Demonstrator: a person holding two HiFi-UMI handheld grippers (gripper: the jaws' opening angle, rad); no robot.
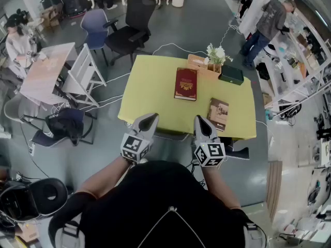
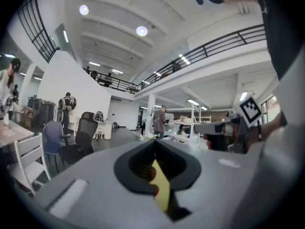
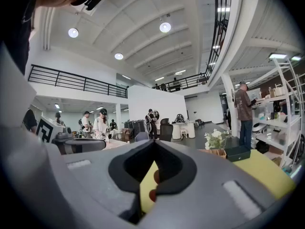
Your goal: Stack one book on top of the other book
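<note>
We read both pairs of fingers as pressed together with nothing between them. The left gripper (image 2: 153,143) shows its two jaws meeting in one seam, and the right gripper (image 3: 153,144) shows the same; through each opening only a strip of yellow cloth is seen. Both are held about level, side by side and apart, each in one of the person's hands. In the head view their tips show against the near edge of the table (image 1: 155,94), touching nothing on it.

The table wears a yellow cover, and the two books lie flat on it, not stacked. The red book (image 1: 186,84) sits near the middle. The brown book (image 1: 219,113) lies to its right and closer to us, with bare cloth between them – they do not touch.

At the far edge stand a wooden box (image 1: 197,62), a pot of white flowers (image 1: 216,55) and a dark box (image 1: 231,75). Beyond the table are black office chairs (image 1: 135,22), and a person (image 1: 269,20) stands at the shelves on the right.
</note>
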